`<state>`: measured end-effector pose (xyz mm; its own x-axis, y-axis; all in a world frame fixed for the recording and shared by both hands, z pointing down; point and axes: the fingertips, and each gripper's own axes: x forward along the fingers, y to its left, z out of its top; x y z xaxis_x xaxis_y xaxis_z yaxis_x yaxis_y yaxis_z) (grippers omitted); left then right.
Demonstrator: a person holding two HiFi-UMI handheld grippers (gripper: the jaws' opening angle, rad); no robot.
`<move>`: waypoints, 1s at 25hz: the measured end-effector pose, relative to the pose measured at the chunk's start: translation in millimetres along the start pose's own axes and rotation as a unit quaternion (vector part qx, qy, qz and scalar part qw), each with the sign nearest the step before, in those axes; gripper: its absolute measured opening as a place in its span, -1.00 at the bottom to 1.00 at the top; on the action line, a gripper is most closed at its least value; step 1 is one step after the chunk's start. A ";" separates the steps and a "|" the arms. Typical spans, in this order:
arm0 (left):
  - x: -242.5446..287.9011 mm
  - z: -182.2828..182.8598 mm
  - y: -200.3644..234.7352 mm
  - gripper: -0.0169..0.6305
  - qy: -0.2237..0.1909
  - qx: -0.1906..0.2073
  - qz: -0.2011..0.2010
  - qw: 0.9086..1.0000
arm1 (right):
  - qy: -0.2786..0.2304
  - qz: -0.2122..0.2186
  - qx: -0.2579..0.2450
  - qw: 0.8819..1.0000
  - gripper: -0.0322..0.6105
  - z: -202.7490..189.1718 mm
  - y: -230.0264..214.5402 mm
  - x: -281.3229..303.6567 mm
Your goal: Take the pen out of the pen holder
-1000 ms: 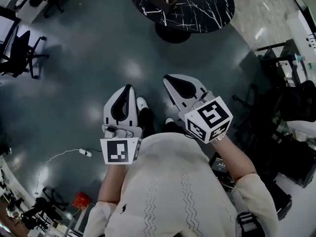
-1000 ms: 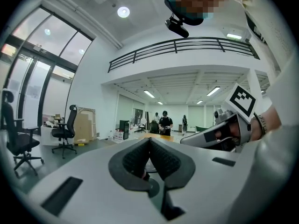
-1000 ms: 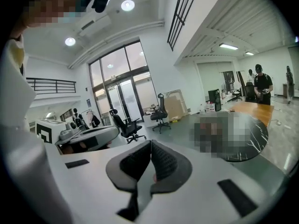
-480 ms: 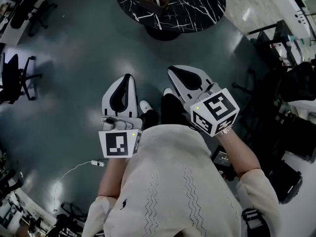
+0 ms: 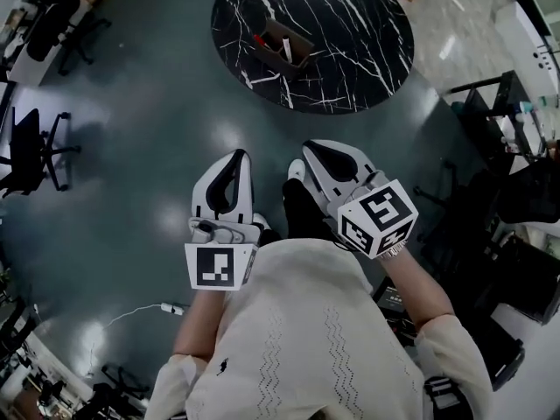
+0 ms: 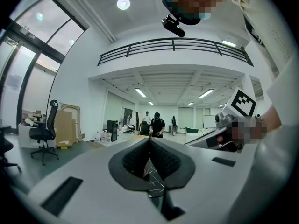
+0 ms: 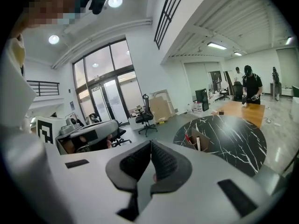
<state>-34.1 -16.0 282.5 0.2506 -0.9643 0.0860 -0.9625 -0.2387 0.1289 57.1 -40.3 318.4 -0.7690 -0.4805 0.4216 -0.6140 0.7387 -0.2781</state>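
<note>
One pen holder point(image 5: 296, 42) — nearer now

Round black marble-look table point(image 5: 350, 33) on a dark grey glossy floor point(image 5: 131, 199); black office chair point(image 5: 31, 151) well off to the left, white cable point(image 5: 140, 309) lying on the floor. Left gripper view: cardboard boxes point(image 6: 67, 124) near a swivel chair point(image 6: 43, 135), people point(image 6: 157, 124) standing far back, balcony railing point(image 6: 173, 45) overhead.

The head view is dim and bluish, with pale glare patches on the floor point(image 5: 166, 217) left of the left hand-held gripper point(image 5: 236, 156). Both gripper views are brighter under ceiling lamps point(image 6: 123, 3), fisheye-bent and black-cornered.
</note>
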 end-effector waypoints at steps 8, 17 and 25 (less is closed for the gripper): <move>93.7 7.6 16.3 -0.91 0.012 0.015 0.041 0.999 | 0.004 0.038 0.008 0.999 -0.84 47.3 -79.5 45.5; 154.3 -3.5 41.8 -0.91 0.036 0.018 0.031 0.999 | 0.016 0.028 0.022 0.999 -0.84 62.5 -124.6 92.0; 202.8 -32.9 103.5 -0.91 0.068 0.005 -0.043 0.997 | 0.045 -0.030 0.047 0.997 -0.84 58.4 -143.8 173.5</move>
<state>-79.4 -232.5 345.7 0.3434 -0.9156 0.2090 -0.9376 -0.3213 0.1328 1.6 -257.5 381.1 -0.7140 -0.4756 0.5138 -0.6756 0.6607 -0.3273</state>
